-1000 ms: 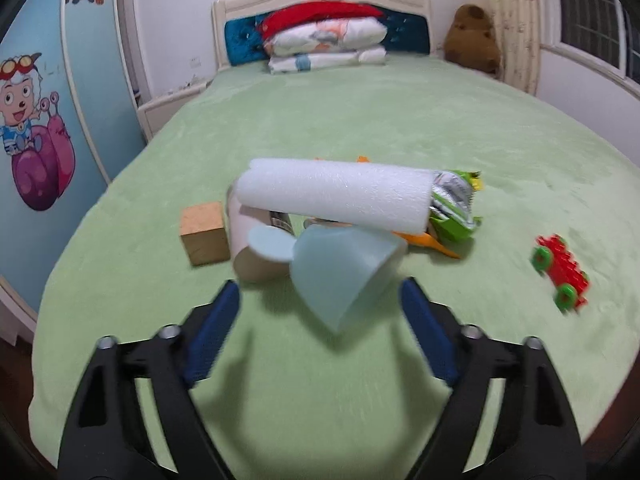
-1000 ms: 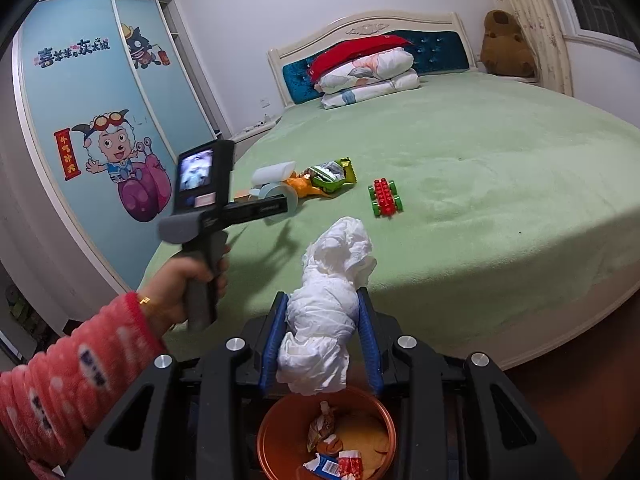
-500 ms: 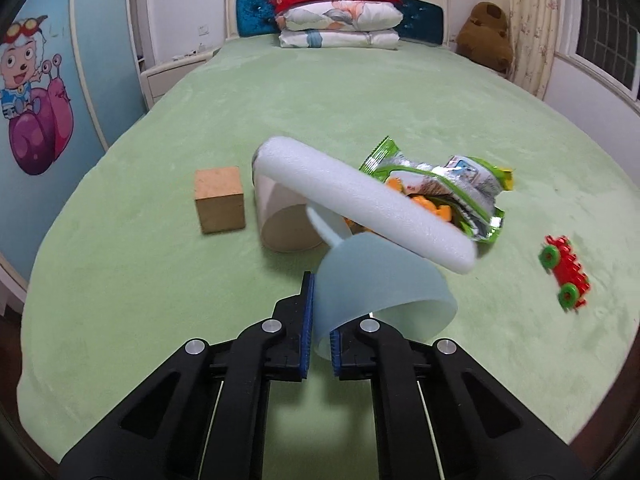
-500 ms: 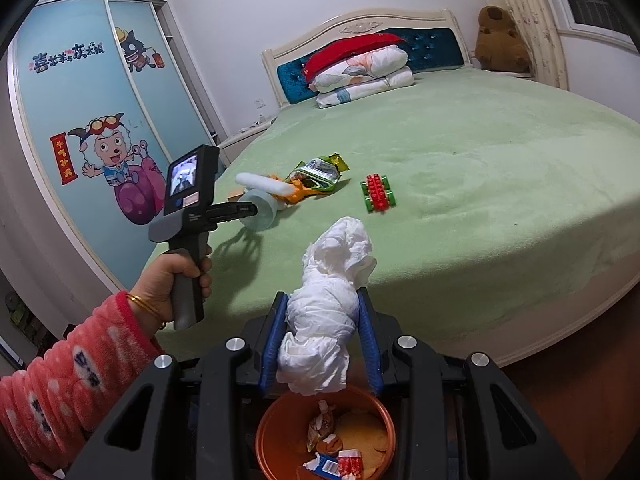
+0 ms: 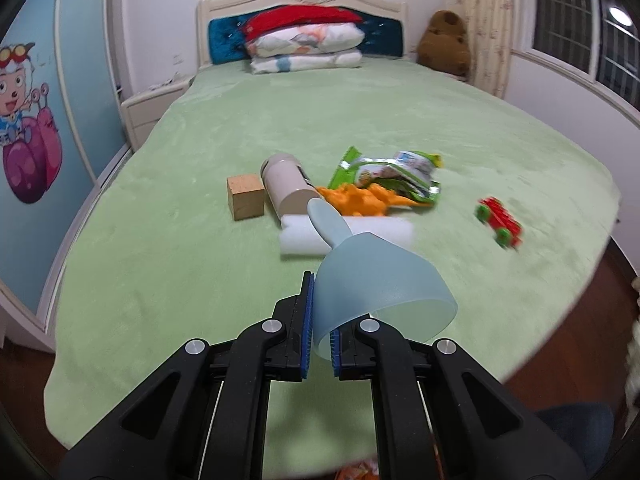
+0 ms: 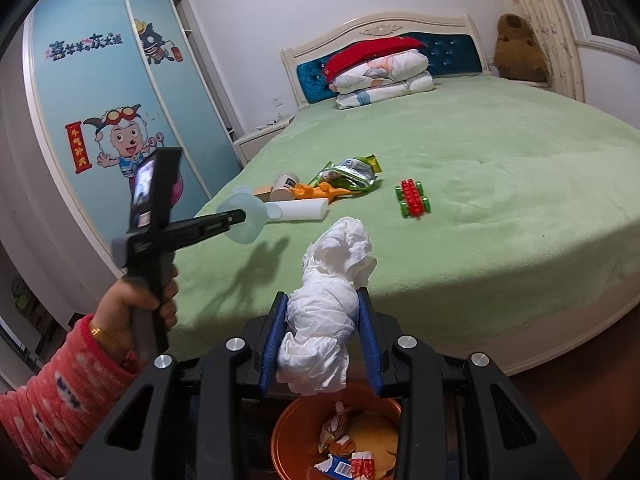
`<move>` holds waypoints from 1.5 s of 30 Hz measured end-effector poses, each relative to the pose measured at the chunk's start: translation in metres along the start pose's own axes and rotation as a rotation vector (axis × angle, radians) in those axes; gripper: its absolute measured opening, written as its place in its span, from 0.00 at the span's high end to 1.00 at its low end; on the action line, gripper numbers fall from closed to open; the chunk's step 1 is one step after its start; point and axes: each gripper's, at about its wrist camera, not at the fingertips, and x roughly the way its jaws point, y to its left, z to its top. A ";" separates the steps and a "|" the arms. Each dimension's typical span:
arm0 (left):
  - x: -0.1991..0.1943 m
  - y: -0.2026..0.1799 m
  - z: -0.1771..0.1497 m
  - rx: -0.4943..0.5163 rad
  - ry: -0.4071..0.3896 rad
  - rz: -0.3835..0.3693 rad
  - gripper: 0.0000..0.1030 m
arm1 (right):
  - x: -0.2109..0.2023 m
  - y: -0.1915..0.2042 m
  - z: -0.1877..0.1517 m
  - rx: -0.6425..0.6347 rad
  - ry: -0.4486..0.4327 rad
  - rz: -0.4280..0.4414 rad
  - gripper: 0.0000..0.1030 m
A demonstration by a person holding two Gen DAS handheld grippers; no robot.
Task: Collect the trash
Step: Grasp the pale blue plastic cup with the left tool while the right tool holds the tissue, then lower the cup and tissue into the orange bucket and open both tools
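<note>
Trash first: our right gripper clamps the tissue wad over the near bin; our left gripper, shut, pinches the blue cup.

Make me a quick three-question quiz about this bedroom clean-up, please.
1. True or false: the left tongs grip the blue cup by its rim.
2. What do the right tongs hold? A) toy car B) white tissue C) wooden block
3. What sits below the tissue?

Key: 1 true. 2 B. 3 The orange bin, already holding wrappers.
</note>
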 end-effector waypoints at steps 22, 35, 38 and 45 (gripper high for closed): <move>-0.001 -0.039 -0.181 0.030 0.318 -0.194 0.93 | 0.054 0.023 -0.077 -0.058 0.265 -0.002 0.67; 0.057 -0.056 -0.238 -0.078 0.520 -0.217 0.93 | 0.117 0.005 -0.147 -0.035 0.526 -0.098 0.67; 0.063 -0.061 -0.239 -0.075 0.534 -0.229 0.94 | 0.124 0.005 -0.154 -0.031 0.547 -0.112 0.67; 0.056 -0.056 -0.243 -0.097 0.529 -0.211 0.61 | 0.129 0.002 -0.152 -0.008 0.551 -0.153 0.46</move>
